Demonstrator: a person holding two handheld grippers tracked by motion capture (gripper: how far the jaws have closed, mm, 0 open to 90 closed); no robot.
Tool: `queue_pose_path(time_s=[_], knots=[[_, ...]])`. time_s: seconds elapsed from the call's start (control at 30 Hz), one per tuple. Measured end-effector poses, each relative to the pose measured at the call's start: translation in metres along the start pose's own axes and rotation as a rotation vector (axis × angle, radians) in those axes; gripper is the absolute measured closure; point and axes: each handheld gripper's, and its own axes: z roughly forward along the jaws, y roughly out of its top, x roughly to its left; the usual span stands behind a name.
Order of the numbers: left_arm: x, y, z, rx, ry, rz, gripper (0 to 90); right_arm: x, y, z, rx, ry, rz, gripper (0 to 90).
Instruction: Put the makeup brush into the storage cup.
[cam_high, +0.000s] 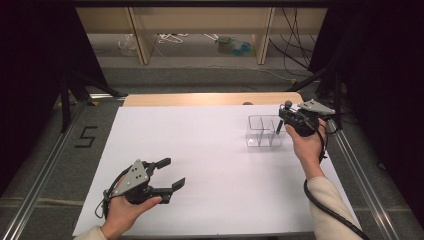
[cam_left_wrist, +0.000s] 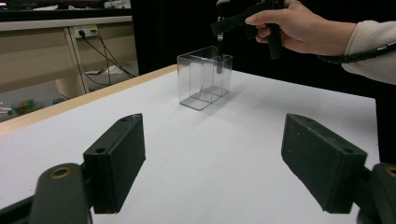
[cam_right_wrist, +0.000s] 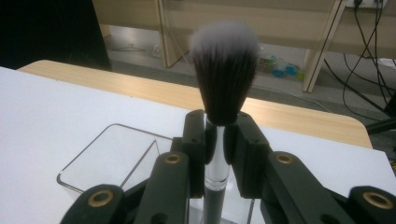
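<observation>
Our right tool (cam_right_wrist: 217, 154) is shut tight on the makeup brush (cam_right_wrist: 223, 84), which stands straight up, bristles on top, handle dipping into the clear box (cam_high: 263, 131) right below. Our left tool (cam_high: 170, 175) is wide open, holding nothing, far off on the worktop (cam_high: 210, 150).

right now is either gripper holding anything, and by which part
The right gripper is shut on the makeup brush, clamped on its silver ferrule just below the bristles, handle down over the clear organizer. The left gripper is open, holding nothing.
</observation>
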Motion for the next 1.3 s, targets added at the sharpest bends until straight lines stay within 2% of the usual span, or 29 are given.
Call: queue_pose_path(time_s=[0.03, 0.07, 0.1, 0.23, 0.33, 0.37, 0.6, 0.77, 0.87, 0.9, 0.93, 1.03, 1.07, 1.13, 1.17, 1.2, 1.23, 1.27, 1.3], knots=[[0.000, 0.000, 0.000, 0.000, 0.000, -0.002, 21.4, 0.000, 0.000, -0.001, 0.020, -0.004, 0.005, 77.3], [0.000, 0.000, 0.000, 0.000, 0.001, -0.001, 21.4, 0.000, -0.001, 0.001, 0.004, -0.002, 0.003, 77.4], [0.000, 0.000, 0.000, 0.000, 0.000, 0.000, 21.4, 0.000, -0.001, 0.000, 0.024, -0.001, 0.005, 77.5], [0.000, 0.000, 0.000, 0.000, 0.000, 0.000, 21.4, -0.001, -0.005, 0.004, 0.023, 0.003, 0.006, 77.6], [0.000, 0.000, 0.000, 0.001, -0.001, 0.003, 21.4, -0.001, -0.007, 0.005, 0.048, -0.001, 0.006, 77.6], [0.000, 0.000, 0.000, 0.001, 0.000, -0.001, 21.4, -0.001, -0.009, 0.007, 0.034, 0.005, 0.009, 77.6], [0.000, 0.000, 0.000, 0.000, 0.000, 0.000, 21.4, -0.001, -0.012, 0.009, 0.072, -0.002, 0.017, 77.6], [0.000, 0.000, 0.000, 0.000, 0.000, 0.000, 21.4, -0.002, -0.013, 0.010, 0.057, 0.004, 0.014, 77.5], [0.000, 0.000, 0.000, 0.001, 0.000, 0.001, 21.4, -0.002, -0.012, 0.008, 0.071, 0.006, 0.020, 76.9], [0.000, 0.000, 0.000, 0.001, 0.000, 0.000, 21.4, -0.002, -0.012, 0.007, 0.074, 0.006, 0.021, 73.8], [0.000, 0.000, 0.000, 0.001, 0.000, 0.000, 21.4, -0.002, -0.013, 0.007, 0.056, -0.004, 0.015, 66.9], [0.000, 0.000, -0.001, 0.001, 0.000, 0.003, 21.3, -0.003, -0.011, 0.005, 0.024, -0.009, 0.021, 35.0], [-0.001, 0.000, -0.001, -0.001, 0.005, -0.010, 21.3, -0.004, -0.010, 0.003, 0.018, -0.011, 0.022, 27.8], [0.001, 0.000, -0.002, -0.001, 0.005, 0.003, 21.3, -0.004, -0.008, -0.003, 0.004, -0.017, 0.028, 13.2], [0.002, 0.000, -0.002, -0.002, 0.004, 0.010, 21.2, -0.005, -0.007, -0.006, -0.001, -0.015, 0.024, 10.9], [0.002, -0.001, -0.002, -0.010, 0.004, -0.008, 21.2, -0.004, -0.006, -0.010, 0.003, -0.003, 0.022, 13.0], [0.003, 0.000, -0.003, 0.002, 0.010, -0.003, 21.2, -0.005, -0.006, -0.012, -0.004, -0.005, 0.011, 17.1], [0.004, 0.000, -0.003, -0.002, 0.010, 0.007, 21.2, -0.005, -0.006, -0.015, 0.000, -0.005, 0.008, 15.9], [0.003, 0.000, -0.004, -0.002, 0.014, -0.003, 21.2, -0.004, -0.006, -0.018, 0.008, -0.015, 0.009, 13.6]])
